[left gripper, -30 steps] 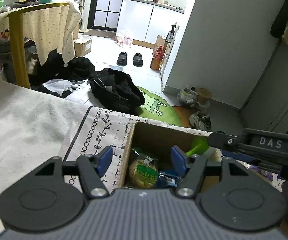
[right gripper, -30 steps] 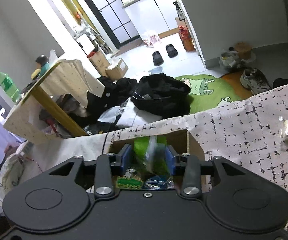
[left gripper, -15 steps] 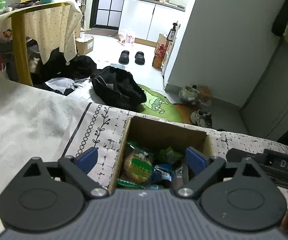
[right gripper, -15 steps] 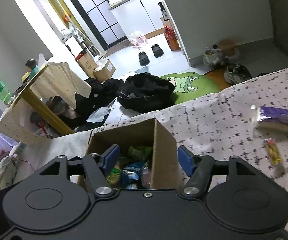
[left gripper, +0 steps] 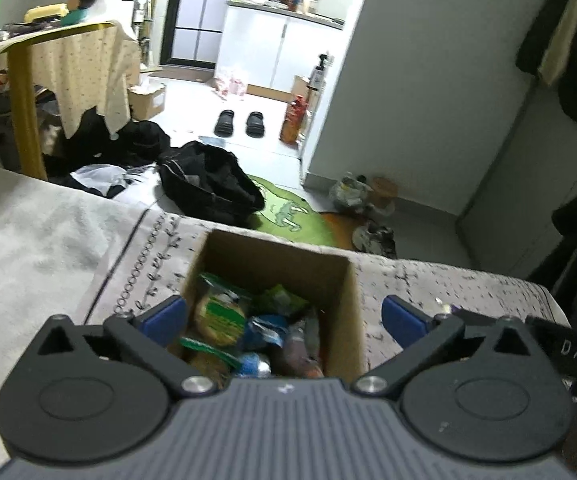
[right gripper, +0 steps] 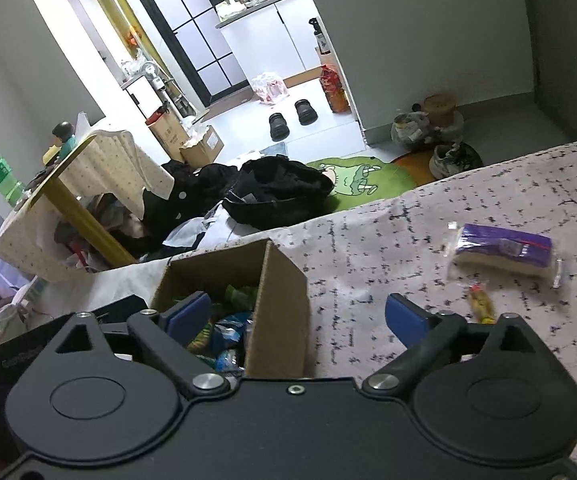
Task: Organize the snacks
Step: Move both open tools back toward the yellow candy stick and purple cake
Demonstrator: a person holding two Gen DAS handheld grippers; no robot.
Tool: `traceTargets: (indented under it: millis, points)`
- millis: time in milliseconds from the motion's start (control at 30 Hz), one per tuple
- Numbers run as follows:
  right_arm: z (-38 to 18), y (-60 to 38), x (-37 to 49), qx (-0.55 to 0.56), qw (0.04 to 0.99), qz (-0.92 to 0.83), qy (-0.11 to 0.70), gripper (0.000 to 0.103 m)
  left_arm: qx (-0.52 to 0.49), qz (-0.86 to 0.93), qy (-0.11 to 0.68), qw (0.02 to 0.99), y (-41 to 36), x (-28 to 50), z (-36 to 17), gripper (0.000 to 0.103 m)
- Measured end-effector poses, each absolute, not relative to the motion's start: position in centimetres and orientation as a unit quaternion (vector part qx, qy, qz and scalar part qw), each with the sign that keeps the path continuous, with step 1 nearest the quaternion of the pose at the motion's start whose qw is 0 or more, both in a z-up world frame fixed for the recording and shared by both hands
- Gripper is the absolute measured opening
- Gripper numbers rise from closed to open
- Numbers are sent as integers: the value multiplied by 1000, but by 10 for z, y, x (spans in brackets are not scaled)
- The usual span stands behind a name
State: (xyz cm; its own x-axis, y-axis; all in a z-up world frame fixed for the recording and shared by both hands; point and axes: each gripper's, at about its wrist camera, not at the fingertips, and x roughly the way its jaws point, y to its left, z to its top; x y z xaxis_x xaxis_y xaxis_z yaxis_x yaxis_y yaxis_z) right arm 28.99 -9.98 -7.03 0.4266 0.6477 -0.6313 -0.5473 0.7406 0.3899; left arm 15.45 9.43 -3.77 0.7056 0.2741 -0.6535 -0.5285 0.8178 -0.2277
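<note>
Both the left gripper and right gripper have just been opening, nothing clamped, above the brown cardboard box of snack packets; a purple-wrapped packet lies well right of the box.

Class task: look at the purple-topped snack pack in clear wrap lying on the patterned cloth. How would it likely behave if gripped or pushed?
The purple-topped snack pack in clear wrap looks flat and blocky, so it probably will not roll. Its glossy film may be slippery. The pale layer under the purple looks soft, so a hard squeeze might crush it.
</note>
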Motion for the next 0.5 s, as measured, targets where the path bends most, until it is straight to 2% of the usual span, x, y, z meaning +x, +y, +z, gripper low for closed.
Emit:
traceTargets:
  millis: [200,500]
  points:
    - [-71,-118,289,51,843,354,403,103,-208,197,326,901,78,157,-45,103]
    - [-73,-147,295,40,850,337,404,103,-193,162,337,907,53,168,-50,103]
